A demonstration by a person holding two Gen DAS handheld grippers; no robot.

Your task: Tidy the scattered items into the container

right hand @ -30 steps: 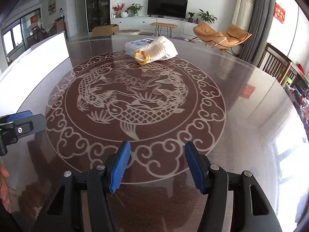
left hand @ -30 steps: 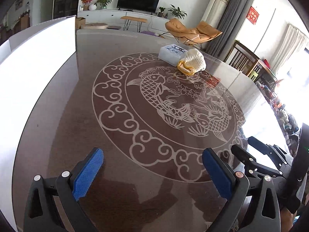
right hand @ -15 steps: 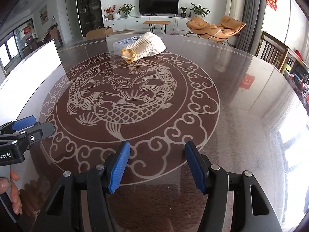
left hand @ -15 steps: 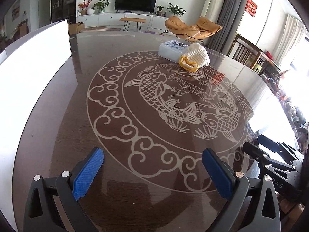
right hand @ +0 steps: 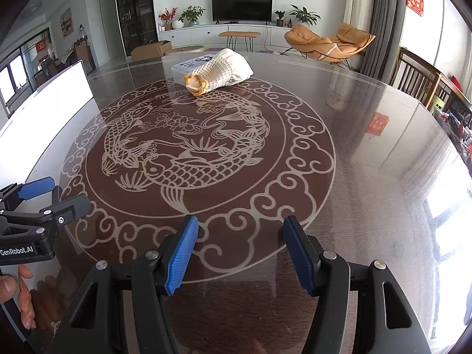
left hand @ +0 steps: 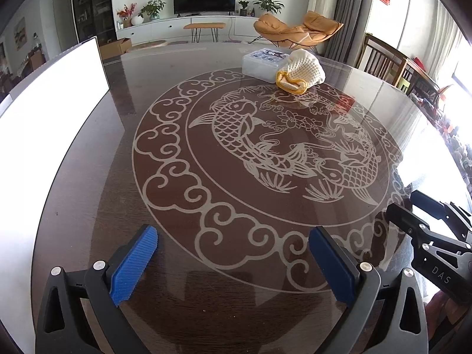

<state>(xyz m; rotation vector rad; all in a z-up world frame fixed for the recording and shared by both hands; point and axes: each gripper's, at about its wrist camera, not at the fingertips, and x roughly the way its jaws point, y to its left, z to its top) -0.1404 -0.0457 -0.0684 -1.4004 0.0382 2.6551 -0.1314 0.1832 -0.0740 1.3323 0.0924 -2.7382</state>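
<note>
Grippers first: left gripper [left hand: 233, 265] and right gripper [right hand: 239, 253] both hang low over the near rim with ribbed blue pads spread wide, nothing between them. Over the last second the view has tipped up a bit, so the far side shows better, which looks like lining up a reach, no pickup yet. Glossy glass table [left hand: 88, 206] with an etched koi pattern stretches out, and way across sits the soft cream knitted pouch [right hand: 224, 69], yellow-edged mouth, leaning against the clear plastic box [left hand: 259, 63].
</note>
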